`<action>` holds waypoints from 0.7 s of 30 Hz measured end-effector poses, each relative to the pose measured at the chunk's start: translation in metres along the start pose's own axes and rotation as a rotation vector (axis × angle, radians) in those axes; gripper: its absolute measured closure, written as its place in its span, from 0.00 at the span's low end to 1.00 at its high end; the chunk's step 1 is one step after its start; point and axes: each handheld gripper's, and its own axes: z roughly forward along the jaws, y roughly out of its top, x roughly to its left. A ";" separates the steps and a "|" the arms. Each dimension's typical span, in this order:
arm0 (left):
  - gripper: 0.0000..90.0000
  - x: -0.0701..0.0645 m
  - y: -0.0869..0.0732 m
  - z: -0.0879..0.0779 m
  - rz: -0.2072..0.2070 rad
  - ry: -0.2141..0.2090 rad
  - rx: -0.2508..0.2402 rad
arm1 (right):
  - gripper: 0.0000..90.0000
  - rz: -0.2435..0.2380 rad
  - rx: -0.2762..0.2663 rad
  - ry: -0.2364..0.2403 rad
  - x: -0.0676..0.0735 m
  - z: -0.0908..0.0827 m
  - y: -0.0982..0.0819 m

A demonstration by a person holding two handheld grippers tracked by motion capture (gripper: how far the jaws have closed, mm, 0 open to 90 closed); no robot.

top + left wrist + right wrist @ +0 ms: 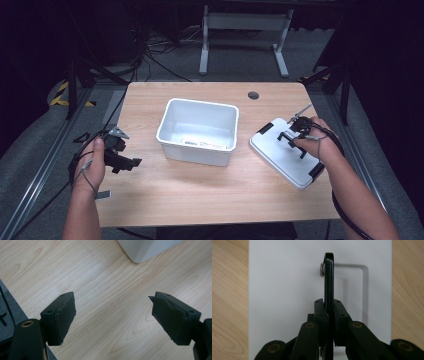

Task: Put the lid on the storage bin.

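The left gripper hovered low over the wooden table, well to the left of the white bin, held in the person's left hand. In the left gripper view its jaws stood wide apart with nothing between them, bare wood grain below, and one corner of the bin cut off at the top edge.

The bin stood near the middle of the table, open side up, with a small label on its inner wall too blurred to read.

To the right of the bin, apart from it, lay a white lid with black clips at its corners, set askew to the table edge. The right gripper rested on it, held in the right hand. In the right gripper view the jaws were clamped on the lid's black handle, which stood upright between them; the lower part of the handle was hidden behind the jaws.

A small round grommet sat in the table beyond the bin. Behind the table the room was dark, with grey floor, loose cables and a white frame.
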 end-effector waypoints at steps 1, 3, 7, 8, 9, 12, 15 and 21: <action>0.22 0.000 0.000 0.000 0.001 -0.001 -0.002 | 0.94 -0.004 0.002 0.000 0.000 -0.001 0.000; 0.22 0.000 0.000 0.000 -0.001 0.000 -0.003 | 0.94 -0.005 0.003 -0.003 0.000 -0.002 -0.001; 0.22 -0.001 0.000 0.001 -0.004 0.002 0.002 | 0.94 -0.016 -0.011 -0.013 -0.001 -0.013 -0.001; 0.22 -0.001 0.000 0.001 -0.001 0.002 0.004 | 0.94 -0.018 -0.015 -0.013 -0.001 -0.017 0.000; 0.22 -0.001 0.000 0.001 -0.001 0.001 0.004 | 0.94 -0.019 -0.018 -0.017 -0.001 -0.019 0.000; 0.22 -0.001 0.000 0.001 0.000 0.001 0.003 | 0.94 -0.021 -0.028 -0.018 -0.002 -0.028 0.001; 0.22 -0.001 -0.001 0.000 0.001 0.000 0.005 | 0.94 -0.012 -0.035 -0.009 -0.003 -0.038 0.002; 0.22 0.000 -0.001 0.001 0.003 -0.003 0.006 | 0.94 0.010 -0.042 -0.006 -0.006 -0.056 0.004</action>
